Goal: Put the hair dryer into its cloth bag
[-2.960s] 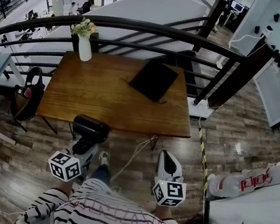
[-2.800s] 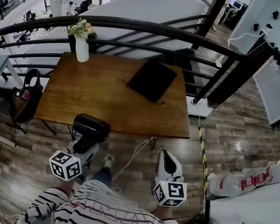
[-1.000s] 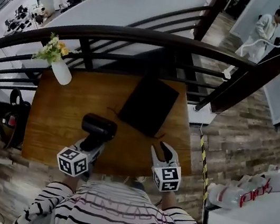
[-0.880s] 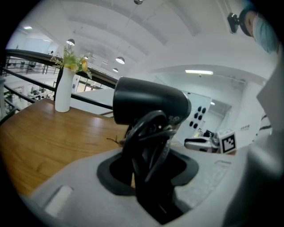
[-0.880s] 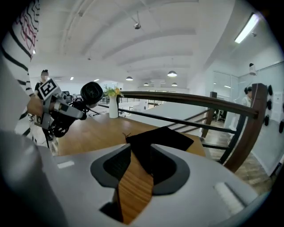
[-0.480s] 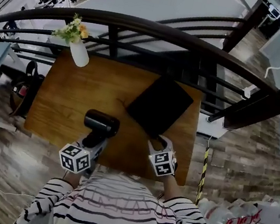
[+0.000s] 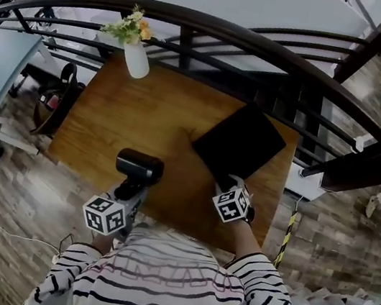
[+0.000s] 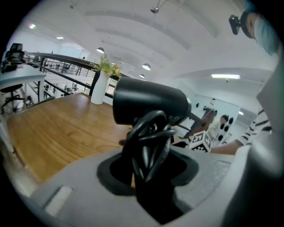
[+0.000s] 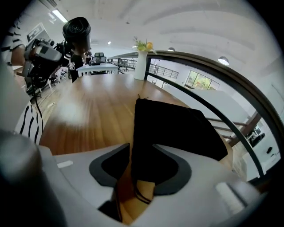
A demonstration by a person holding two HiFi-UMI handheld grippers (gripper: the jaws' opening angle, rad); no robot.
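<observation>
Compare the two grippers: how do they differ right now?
The left gripper is shut on the handle of the hair dryer; the right gripper is open, jaws just opened, the edge of the cloth bag between them. The left holds its load above the table; the right sits low at the tabletop. Both carry marker cubes.

The head camera looked steeply down on the table [image 7: 107, 126], with the left gripper [image 7: 130, 190] and right gripper [image 7: 233, 191] low in frame. The left gripper view sat close behind its jaws, facing almost level past the hair dryer [image 8: 148, 104] to the vase [image 8: 98, 86]. The right gripper view tilted down onto the cloth bag [image 9: 177, 124], sharing that vase beyond it.
</observation>
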